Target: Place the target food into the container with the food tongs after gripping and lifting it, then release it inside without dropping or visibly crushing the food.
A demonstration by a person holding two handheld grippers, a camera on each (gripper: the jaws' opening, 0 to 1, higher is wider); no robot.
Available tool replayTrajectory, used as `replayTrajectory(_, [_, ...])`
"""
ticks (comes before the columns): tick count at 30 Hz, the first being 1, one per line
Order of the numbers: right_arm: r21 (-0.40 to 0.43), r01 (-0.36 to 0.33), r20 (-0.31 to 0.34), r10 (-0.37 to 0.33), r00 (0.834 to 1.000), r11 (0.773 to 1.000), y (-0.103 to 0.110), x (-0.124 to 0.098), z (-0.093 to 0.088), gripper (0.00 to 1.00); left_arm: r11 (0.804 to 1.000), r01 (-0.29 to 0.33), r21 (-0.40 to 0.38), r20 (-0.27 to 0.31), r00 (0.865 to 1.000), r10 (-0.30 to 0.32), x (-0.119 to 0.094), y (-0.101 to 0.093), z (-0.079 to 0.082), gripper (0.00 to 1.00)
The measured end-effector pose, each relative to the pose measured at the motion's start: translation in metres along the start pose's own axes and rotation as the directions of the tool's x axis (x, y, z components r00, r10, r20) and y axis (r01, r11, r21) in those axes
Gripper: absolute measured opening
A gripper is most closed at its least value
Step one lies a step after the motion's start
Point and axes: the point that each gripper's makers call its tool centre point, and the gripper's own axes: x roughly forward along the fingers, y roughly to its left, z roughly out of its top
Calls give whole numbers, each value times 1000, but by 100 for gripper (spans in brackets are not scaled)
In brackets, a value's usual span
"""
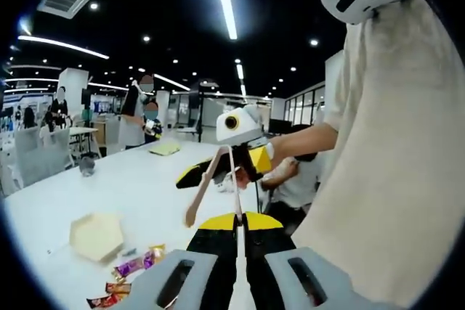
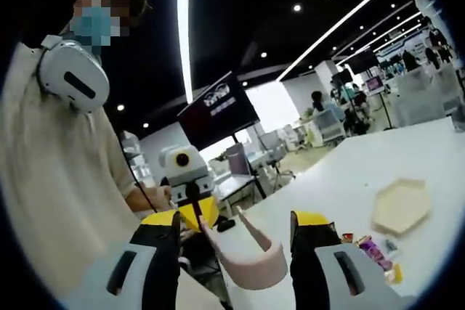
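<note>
Right gripper [image 2: 234, 241] grips pink tongs [image 2: 251, 259], lifted above the bench [image 1: 138, 186]. Left gripper [image 1: 241, 231] is closed, holding nothing. Tray [image 1: 96, 236] and snacks [image 1: 134, 266] lie near the bench edge.

Shiny snack packets [image 1: 129, 275] on the white bench [image 1: 138, 186] partly hidden behind the left tongs [image 1: 240, 226], labels too small to read, pale pink food tongs' [image 2: 251, 255] far arm ends out of sight below
</note>
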Motion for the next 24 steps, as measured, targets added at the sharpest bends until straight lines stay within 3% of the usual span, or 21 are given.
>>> replayTrajectory(17, [31, -75, -13, 76, 997, 997, 12, 15, -3, 57, 999, 37, -13, 27, 999, -37, 7, -5, 6, 0])
replayTrajectory(19, [34, -83, -10, 84, 996, 996, 14, 16, -2, 53, 999, 38, -13, 28, 999, -38, 8, -5, 6, 0])
replayTrajectory(22, [32, -112, -40, 113, 993, 993, 19, 14, -6, 36, 999, 39, -16, 32, 999, -38, 9, -5, 7, 0])
replayTrajectory(24, [22, -105, -38, 106, 994, 994, 17, 14, -6, 35, 999, 39, -18, 34, 999, -38, 9, -5, 7, 0])
